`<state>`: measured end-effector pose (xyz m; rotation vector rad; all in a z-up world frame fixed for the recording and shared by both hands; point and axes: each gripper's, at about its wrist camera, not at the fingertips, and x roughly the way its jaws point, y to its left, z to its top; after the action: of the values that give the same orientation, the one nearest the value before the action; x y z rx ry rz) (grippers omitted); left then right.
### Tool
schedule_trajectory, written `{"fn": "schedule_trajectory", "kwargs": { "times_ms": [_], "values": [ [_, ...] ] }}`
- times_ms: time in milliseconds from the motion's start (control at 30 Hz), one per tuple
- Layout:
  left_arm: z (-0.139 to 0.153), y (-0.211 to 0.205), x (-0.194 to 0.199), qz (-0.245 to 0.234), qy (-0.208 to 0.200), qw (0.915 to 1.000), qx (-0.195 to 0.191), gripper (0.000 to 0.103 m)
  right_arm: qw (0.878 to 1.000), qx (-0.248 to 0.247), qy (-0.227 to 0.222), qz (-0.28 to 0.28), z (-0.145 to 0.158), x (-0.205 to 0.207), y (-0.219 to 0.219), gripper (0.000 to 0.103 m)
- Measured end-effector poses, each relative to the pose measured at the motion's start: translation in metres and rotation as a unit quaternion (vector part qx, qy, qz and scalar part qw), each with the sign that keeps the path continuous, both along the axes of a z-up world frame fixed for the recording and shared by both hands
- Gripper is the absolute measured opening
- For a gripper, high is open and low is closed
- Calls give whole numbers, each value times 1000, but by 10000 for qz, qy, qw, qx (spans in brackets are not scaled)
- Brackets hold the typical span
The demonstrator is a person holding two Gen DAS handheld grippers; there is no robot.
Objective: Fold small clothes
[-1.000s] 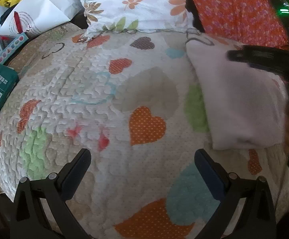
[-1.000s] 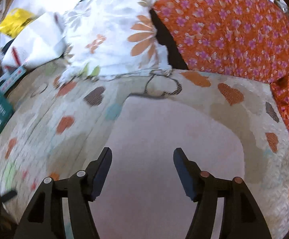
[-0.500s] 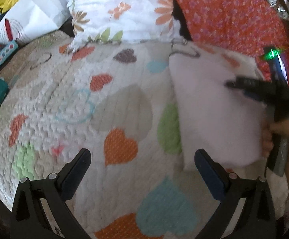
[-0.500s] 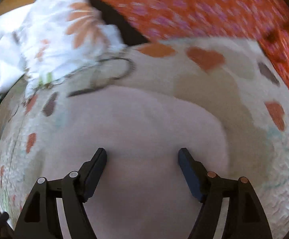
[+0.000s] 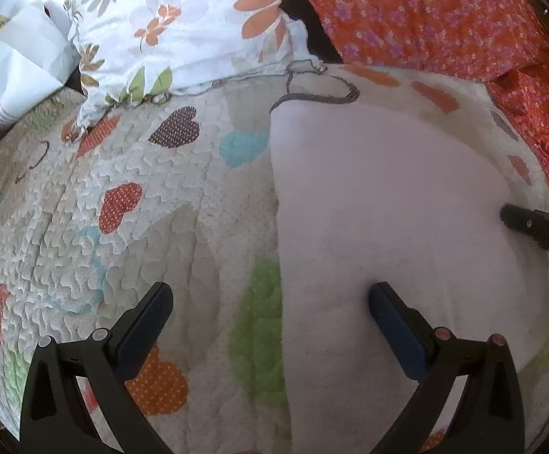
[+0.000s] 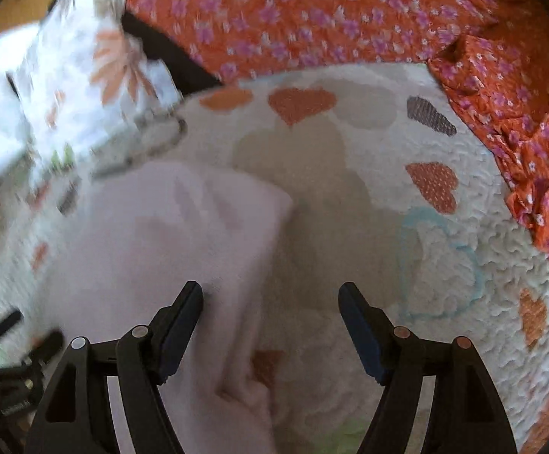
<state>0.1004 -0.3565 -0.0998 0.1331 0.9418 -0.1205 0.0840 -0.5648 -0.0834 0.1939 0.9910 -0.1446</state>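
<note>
left tool (image 5: 270, 299): I see fingers apart, empty | right tool (image 6: 270, 299): apart, empty | pale pink cloth (image 5: 388, 208) flat on heart quilt (image 5: 142, 208)

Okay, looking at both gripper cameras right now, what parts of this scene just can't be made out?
- What kind of garment the pale pink cloth is: both views show only plain fabric, its near end cut off behind the left gripper.
- Left side of the right wrist view: motion blur smears the floral pillow.
- Yellow-and-white bag: cut off at the left wrist view's edge, print unreadable.
- Right gripper: in the left wrist view, only one finger enters from the edge.
</note>
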Motion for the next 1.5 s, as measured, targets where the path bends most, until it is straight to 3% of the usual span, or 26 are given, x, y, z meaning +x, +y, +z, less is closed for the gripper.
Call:
{"fn": "schedule_trajectory", "kwargs": {
  "times_ms": [100, 200, 367, 500, 567, 600, 667, 733, 800, 900, 967, 1033, 1133, 1233, 1367, 1500],
  "values": [
    [0, -2, -6, -47, -107, 9999, 91, 103, 9991, -353, 150, -188, -5, -3, -11, 79],
    [-4, 5, -6, 65, -13, 9999, -152, 103, 9969, -588, -21, -527, 7, -9, -21, 78],
    [-16, 17, 2, 223, 674, 9932, -918, 103, 9931, 677, -956, -112, 38, -22, -17, 75],
    [-16, 20, 3, 68, 900, 9903, -1054, 103, 9855, 1398, -826, 494, 30, -14, 3, 75],
    [-7, 18, -4, 40, 663, 9937, -905, 103, 9849, 1570, -433, 593, 14, -7, 8, 73],
    [-1, 17, -10, 29, 480, 9957, -797, 103, 9903, 1327, -58, 420, 0, -2, 8, 72],
    [16, 18, -26, 28, 4, 9980, -637, 103, 9956, 907, 220, -4, -12, -3, 2, 76],
    [35, 22, -46, 67, -543, 9971, -522, 103, 9921, 1161, 108, -467, -9, -13, -13, 76],
    [56, 27, -68, 102, -1139, 9928, -346, 103, 9952, 775, -98, -582, 7, -25, -11, 76],
    [84, 39, -100, 281, -2053, 9783, -55, 103, 9979, 380, -509, -155, 28, -42, 8, 77],
    [102, 51, -118, 449, -2460, 9682, -71, 103, 9969, 557, -544, 98, 30, -44, 18, 77],
    [115, 63, -130, 540, -2575, 9643, -291, 103, 9982, 521, -264, 166, 21, -45, 24, 77],
    [125, 79, -140, 584, -2549, 9632, -619, 103, 9978, -52, 667, -30, -11, -49, 26, 78],
    [124, 89, -149, 536, -2468, 9639, -846, 103, 9978, -64, 585, -298, 2, -69, 21, 80],
    [113, 90, -147, 450, -2104, 9697, -1153, 103, 9991, -347, 214, -152, 37, -95, 37, 83],
    [94, 76, -138, 354, -1773, 9794, -899, 103, 9993, -308, -193, -28, 44, -112, 51, 84]
  ]
}}
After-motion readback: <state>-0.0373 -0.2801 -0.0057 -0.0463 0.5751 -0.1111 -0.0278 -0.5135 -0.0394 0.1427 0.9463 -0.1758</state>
